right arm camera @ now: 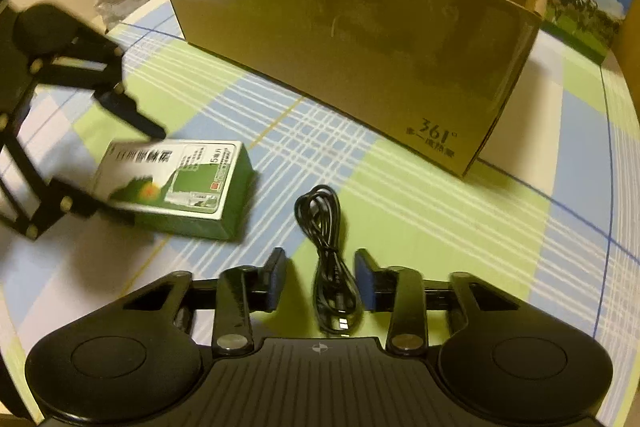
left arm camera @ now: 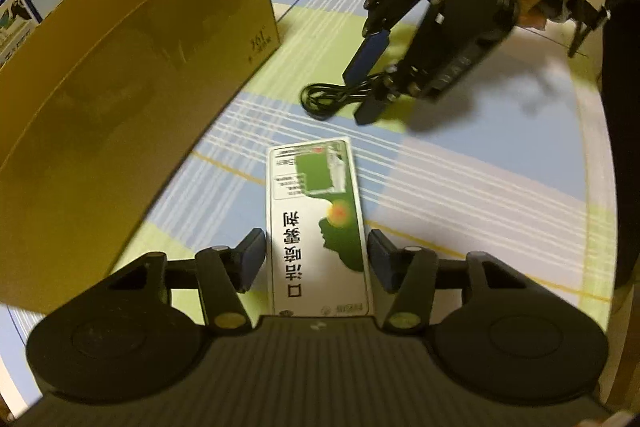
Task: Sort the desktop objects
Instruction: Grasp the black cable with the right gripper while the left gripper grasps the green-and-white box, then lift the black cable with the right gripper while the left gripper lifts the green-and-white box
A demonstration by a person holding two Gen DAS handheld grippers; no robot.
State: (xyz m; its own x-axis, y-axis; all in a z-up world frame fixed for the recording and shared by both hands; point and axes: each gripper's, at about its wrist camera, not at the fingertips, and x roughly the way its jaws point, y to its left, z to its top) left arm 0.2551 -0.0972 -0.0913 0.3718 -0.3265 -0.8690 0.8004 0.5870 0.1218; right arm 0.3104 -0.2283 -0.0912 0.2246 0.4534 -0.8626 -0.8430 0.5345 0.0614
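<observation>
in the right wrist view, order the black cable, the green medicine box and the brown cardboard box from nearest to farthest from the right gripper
1. black cable, between the right gripper fingers
2. green medicine box, ahead and left
3. brown cardboard box, farthest, across the back

Left gripper (left arm camera: 316,263) fingers apart, right gripper (right arm camera: 320,281) likewise

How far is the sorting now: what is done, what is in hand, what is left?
Done: nothing visibly sorted; the cardboard box's interior is hidden. In hand: the left gripper straddles the green medicine box, the right gripper straddles the black cable, both open. Left: gripping, lifting and placing both items.
</observation>
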